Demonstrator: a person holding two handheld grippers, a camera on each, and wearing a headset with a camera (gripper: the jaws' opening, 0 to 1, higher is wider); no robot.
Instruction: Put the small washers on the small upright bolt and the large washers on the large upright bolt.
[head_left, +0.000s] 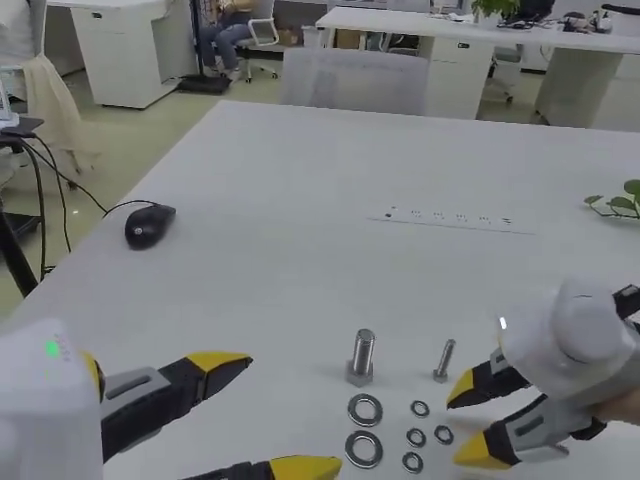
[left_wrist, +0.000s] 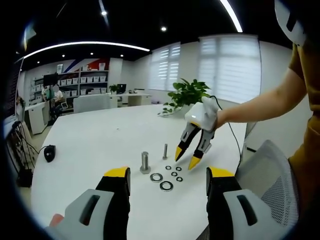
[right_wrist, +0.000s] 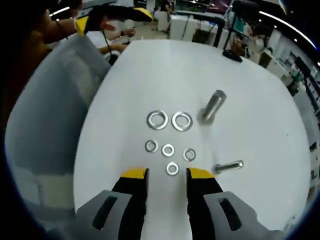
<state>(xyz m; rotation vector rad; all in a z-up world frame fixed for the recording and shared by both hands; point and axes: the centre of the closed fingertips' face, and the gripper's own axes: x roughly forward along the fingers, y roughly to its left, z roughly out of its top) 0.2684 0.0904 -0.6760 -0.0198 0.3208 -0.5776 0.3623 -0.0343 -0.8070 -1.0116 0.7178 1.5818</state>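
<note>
First pick-up, I judge: the yellow-tipped right gripper (right_wrist: 167, 173), narrowly parted, empty, has a small silver steel washer (right_wrist: 172, 168) just ahead of its tips. Next: lower, pinch it. The left gripper (left_wrist: 169, 172) gapes wide, empty.

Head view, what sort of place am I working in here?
Most likely an open-plan office: white desks stand in the background, an office chair is at the white table, a computer mouse lies on it, and a potted plant stands by the windows.
</note>
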